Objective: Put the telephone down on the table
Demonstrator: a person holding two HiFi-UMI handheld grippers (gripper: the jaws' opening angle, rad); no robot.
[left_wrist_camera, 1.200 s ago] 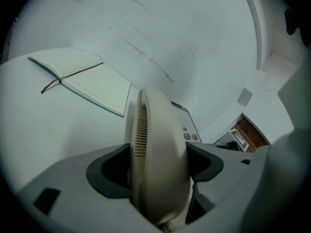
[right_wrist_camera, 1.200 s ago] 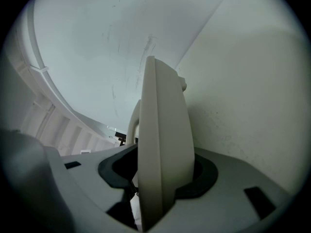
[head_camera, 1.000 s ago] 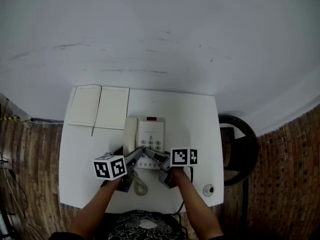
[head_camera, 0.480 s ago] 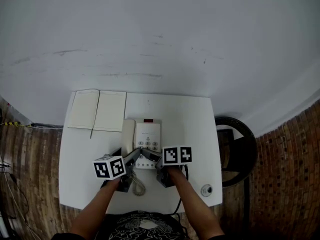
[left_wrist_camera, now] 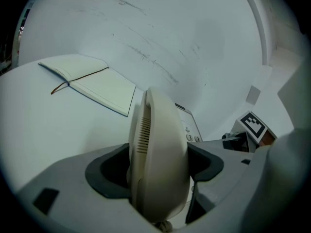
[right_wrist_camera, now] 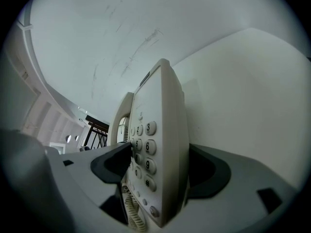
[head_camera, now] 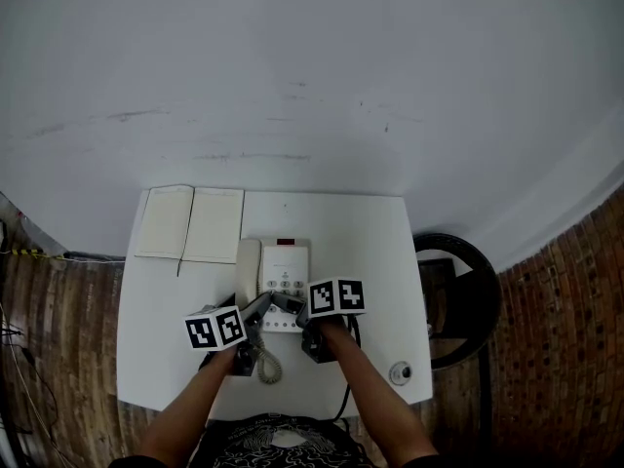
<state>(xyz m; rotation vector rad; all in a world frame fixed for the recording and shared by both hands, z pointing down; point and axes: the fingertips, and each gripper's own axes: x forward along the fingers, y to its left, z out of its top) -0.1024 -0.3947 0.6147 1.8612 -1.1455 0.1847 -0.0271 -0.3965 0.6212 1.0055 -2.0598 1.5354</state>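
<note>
The left gripper (head_camera: pixel 259 309) is clamping the handset (left_wrist_camera: pixel 163 130) lengthwise between its jaws, while the right gripper (head_camera: pixel 292 307), its jaws just opening wide, is loosely straddling the telephone (right_wrist_camera: pixel 163 130) by its near edge.

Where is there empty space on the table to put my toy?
Bare table on the right, between the telephone and the edge, and on the left in front of the notebook. The front middle is crowded: telephone and cord.
</note>
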